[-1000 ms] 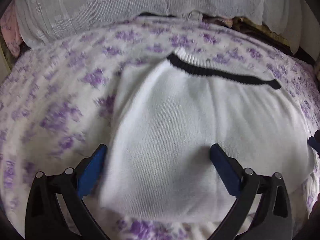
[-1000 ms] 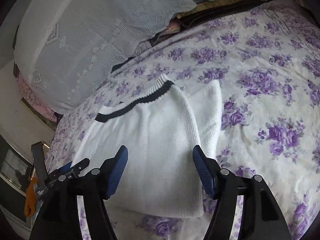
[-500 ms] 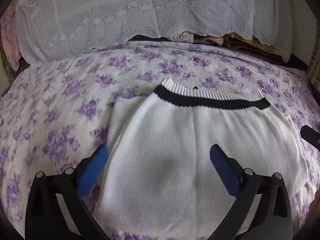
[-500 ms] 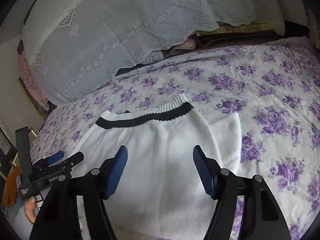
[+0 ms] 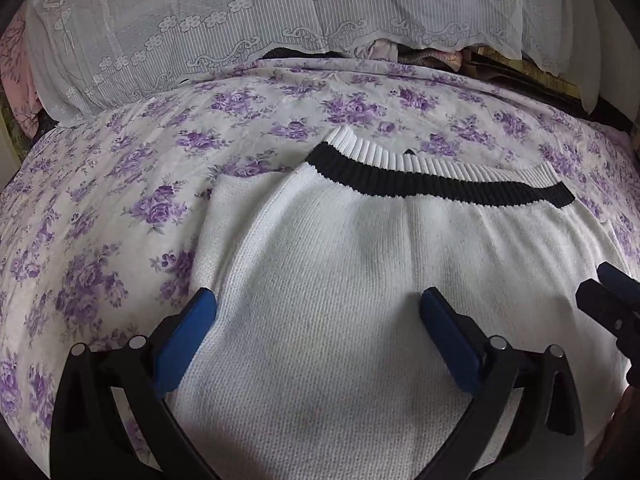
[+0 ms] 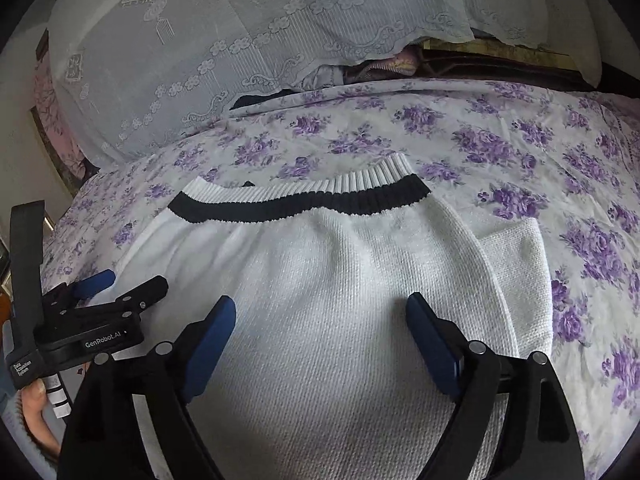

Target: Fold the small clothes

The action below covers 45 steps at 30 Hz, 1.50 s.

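Left gripper (image 5: 318, 308) agape; right gripper (image 6: 320, 314) just widened, empty

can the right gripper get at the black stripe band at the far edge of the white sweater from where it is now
Probably yes. The right gripper stands open over the white sweater, its jaws having just widened with nothing pinched. Only flat knit lies between it and the black stripe band; the left gripper sits off aside.

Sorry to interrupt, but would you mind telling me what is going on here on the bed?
A person is folding a white knit sweater on a floral bedsheet, with a hand-held gripper in each hand. The left hand-held gripper and right hand-held gripper both hover open over its near part, gripping nothing; the right one's jaws have just been opening. The sweater lies partly folded, one side tucked under, its black-striped band at the far edge.
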Motion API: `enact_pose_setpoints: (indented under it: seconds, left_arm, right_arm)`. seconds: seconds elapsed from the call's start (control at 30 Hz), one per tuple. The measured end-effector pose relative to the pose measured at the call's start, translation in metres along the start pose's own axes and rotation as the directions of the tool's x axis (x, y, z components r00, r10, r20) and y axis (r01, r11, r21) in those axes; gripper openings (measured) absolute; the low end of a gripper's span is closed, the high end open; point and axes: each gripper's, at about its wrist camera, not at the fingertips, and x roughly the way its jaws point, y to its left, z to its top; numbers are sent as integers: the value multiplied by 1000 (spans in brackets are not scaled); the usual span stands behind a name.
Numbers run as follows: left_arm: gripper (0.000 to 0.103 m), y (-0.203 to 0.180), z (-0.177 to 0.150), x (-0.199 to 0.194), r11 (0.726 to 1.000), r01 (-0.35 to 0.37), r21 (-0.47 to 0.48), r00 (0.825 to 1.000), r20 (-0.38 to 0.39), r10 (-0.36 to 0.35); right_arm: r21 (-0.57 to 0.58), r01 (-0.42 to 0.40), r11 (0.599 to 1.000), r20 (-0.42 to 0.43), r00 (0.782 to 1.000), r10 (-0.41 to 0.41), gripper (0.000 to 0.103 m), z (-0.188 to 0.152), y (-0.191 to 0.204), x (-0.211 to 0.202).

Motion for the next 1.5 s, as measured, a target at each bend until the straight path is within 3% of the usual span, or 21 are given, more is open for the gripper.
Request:
enact_pose_setpoints:
  seconds: [0.13,0.23,0.3,0.4,0.47,0.63,0.7,0.8,0.97,1.03,1.1,1.17,1.23,1.37,1.5]
  left_arm:
    - [99,4,-3,-17,1000,9,-21,999,47,-8]
    - [99,7,-9,-45,996,84,-31,989,127,-79]
    - [99,3,-9,-53,996,90,-21,985,152,-86]
    - [99,-3,-9,-33,999,51,7,996,77,-52]
    - [99,-4,-11,-8,999,47,8,998,-32,-47]
    - [99,-4,-12,-15,999,35,12,999,8,-35]
    - [99,-7,-15,-29,999,31,23,997,64,-33]
    - [99,-14,-18,-49,997,57,44,990,128,-62]
    - [99,-45,-34,-57,984,101,144,990,87,-115]
    - [99,-58,-41,-54,977,68,202,994,72,-84]
    - [99,-66,-44,-56,970,26,240,995,84,-47]
    - [98,-69,-49,-61,968,23,248,996,83,-45]
    - [98,-72,-56,-72,965,41,257,994,91,-67]
    - [98,-101,-78,-107,925,81,372,978,147,-145]
    - [98,-141,-95,-115,862,131,490,971,111,-210]
  right_arm:
    - [28,-8,1000,91,996,6,86,-3,-4,-22]
    - [35,8,999,217,976,-15,85,-11,-6,-56]
    - [44,25,999,246,969,-35,85,-17,-10,-69]
    - [98,79,992,134,987,-92,85,-20,-27,-54]
    - [162,48,986,25,998,-53,86,-18,-43,-32]
    - [138,42,990,70,996,-52,88,-20,-38,-40]
    - [183,8,983,116,993,-29,88,-22,-46,-52]
    - [292,-51,955,113,993,18,91,-27,-71,-60]
    - [495,-201,845,135,979,154,93,-42,-116,-59]
    - [491,-213,845,134,977,169,96,-41,-116,-58]
    - [447,-203,871,112,979,171,99,-38,-110,-54]
    - [426,-197,883,94,980,174,99,-33,-108,-50]
    - [445,-236,864,108,972,210,99,-32,-115,-50]
    - [514,-344,786,111,935,337,99,-23,-141,-45]
    - [527,-419,740,99,894,436,99,-13,-154,-37]
